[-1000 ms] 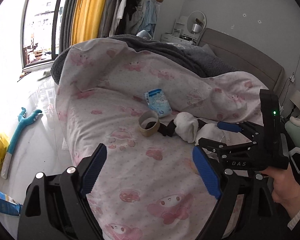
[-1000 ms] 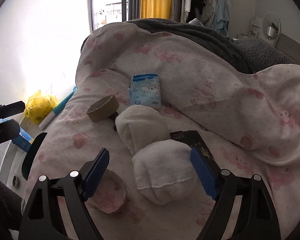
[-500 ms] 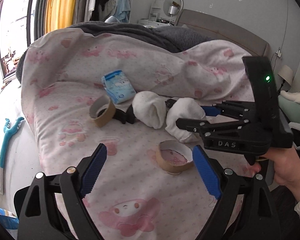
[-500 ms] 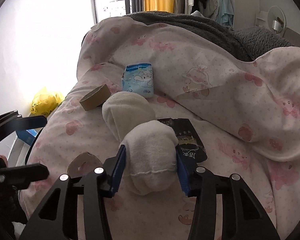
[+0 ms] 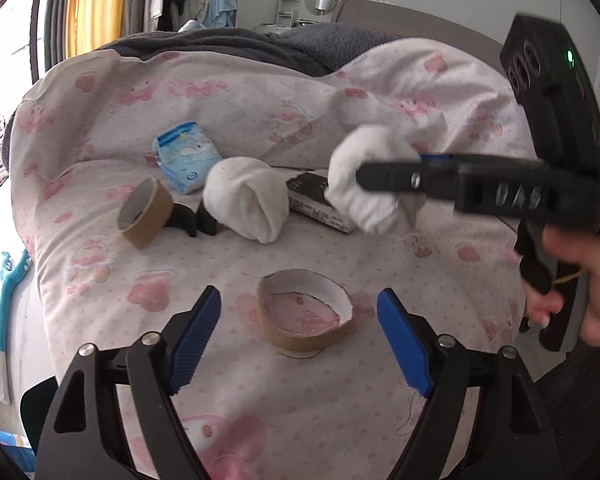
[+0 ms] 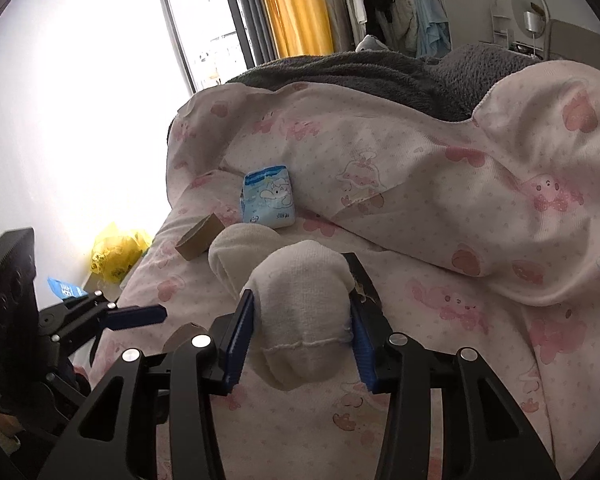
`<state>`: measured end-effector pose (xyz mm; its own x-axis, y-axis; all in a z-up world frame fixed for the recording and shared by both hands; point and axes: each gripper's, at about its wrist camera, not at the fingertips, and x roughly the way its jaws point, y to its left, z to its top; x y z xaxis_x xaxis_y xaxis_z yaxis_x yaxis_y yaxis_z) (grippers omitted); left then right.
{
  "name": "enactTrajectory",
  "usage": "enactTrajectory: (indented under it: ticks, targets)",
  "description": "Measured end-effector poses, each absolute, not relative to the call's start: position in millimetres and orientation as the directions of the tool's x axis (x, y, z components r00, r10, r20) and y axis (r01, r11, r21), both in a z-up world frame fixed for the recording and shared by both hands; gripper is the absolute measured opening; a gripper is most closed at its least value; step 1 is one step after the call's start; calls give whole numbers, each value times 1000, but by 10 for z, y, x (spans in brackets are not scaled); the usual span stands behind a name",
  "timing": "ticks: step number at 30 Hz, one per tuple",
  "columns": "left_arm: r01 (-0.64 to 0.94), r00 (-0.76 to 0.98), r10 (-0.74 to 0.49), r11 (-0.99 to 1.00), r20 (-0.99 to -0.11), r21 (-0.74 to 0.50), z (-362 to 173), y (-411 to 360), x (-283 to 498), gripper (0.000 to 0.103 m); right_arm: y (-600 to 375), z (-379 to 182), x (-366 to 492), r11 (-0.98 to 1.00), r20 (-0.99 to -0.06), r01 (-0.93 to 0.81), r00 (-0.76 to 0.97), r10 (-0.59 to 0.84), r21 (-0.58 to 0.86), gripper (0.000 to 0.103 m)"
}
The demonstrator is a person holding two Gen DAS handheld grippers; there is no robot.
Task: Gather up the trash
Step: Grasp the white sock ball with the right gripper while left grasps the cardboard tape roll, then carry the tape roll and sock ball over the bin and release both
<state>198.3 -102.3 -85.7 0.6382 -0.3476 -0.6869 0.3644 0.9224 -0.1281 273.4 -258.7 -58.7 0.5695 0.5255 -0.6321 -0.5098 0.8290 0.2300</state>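
Left gripper (image 5: 300, 340) sits wide open, nothing in it, with a flat brown cardboard tape ring (image 5: 304, 316) on the pink cartoon-print bedsheet (image 5: 100, 264) between its fingers. Right gripper (image 6: 302, 340) is clamped on a rolled white sock (image 6: 304, 312), lifted off the sheet. Further back: second white sock roll (image 5: 246, 204), upright cardboard ring (image 5: 146, 214), blue tissue pack (image 5: 186, 156).

A pale pink bedcover (image 5: 308, 240) is showing darker pink cartoon figures and fine dots. Two white sock bundles (image 5: 246, 198) (image 6: 304, 312) are sitting against it beside a light-blue packet (image 5: 184, 156) printed with a white cartoon animal. Two cardboard tape rings (image 5: 304, 312) (image 5: 144, 212) are showing brown outside, whitish inside. A grey blanket (image 6: 360, 76) is lying behind, with an orange-yellow curtain (image 6: 296, 8) hanging farther off.
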Motion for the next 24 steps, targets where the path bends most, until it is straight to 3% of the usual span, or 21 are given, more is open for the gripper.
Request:
enactTrajectory:
  ticks: [5, 9, 11, 24]
  targets:
    - [360, 635, -339, 925, -694, -123, -915, -1063, 2025, 66, -2623, -483, 2698, 819, -601, -510, 577, 553, 264, 46]
    - [357, 620, -343, 924, -706, -135, -977, -1082, 2072, 62, -2587, -435, 2686, 814, -593, -515, 578, 561, 269, 46]
    - [354, 621, -335, 927, -709, -127, -1001, -1091, 2084, 54, -2562, -422, 2690, 813, -592, -514, 577, 562, 271, 46]
    - [276, 706, -294, 952, -644, -132, -763, -628, 1916, 53, -2148, -306, 2697, 770, -555, -540, 545, 628, 342, 46]
